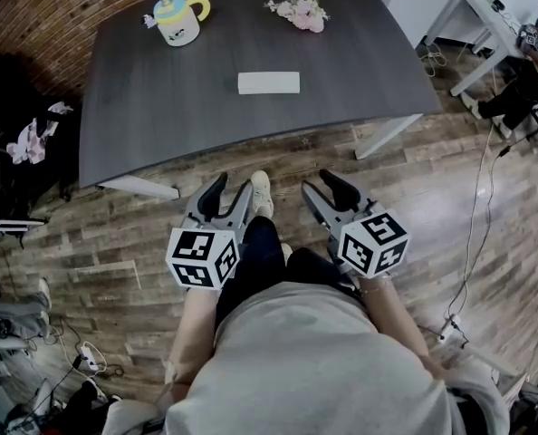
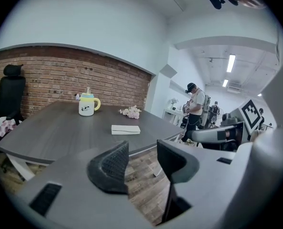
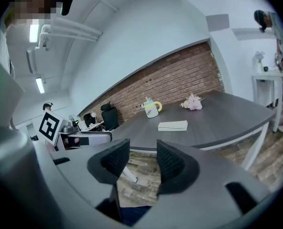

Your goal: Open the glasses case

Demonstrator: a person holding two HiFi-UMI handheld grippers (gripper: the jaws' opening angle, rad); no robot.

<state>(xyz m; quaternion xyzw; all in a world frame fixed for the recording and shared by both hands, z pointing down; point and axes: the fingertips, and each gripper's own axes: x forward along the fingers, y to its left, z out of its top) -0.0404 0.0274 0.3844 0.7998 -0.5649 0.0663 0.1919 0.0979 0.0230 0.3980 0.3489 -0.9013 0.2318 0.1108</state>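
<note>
A white, flat glasses case (image 1: 269,82) lies closed in the middle of the dark grey table (image 1: 160,107); it also shows in the left gripper view (image 2: 126,129) and the right gripper view (image 3: 173,125). Both grippers hover over the wooden floor, short of the table's near edge and well apart from the case. My left gripper (image 1: 225,191) is open with nothing between its jaws (image 2: 140,163). My right gripper (image 1: 323,185) is open and empty too (image 3: 142,163).
A white cup (image 1: 178,21) with a yellow handle stands at the table's far left, a pink flower bunch (image 1: 300,12) at the far right. A black chair (image 2: 10,94) sits left of the table. People stand at white desks (image 1: 486,25) on the right. Cables (image 1: 482,207) trail over the floor.
</note>
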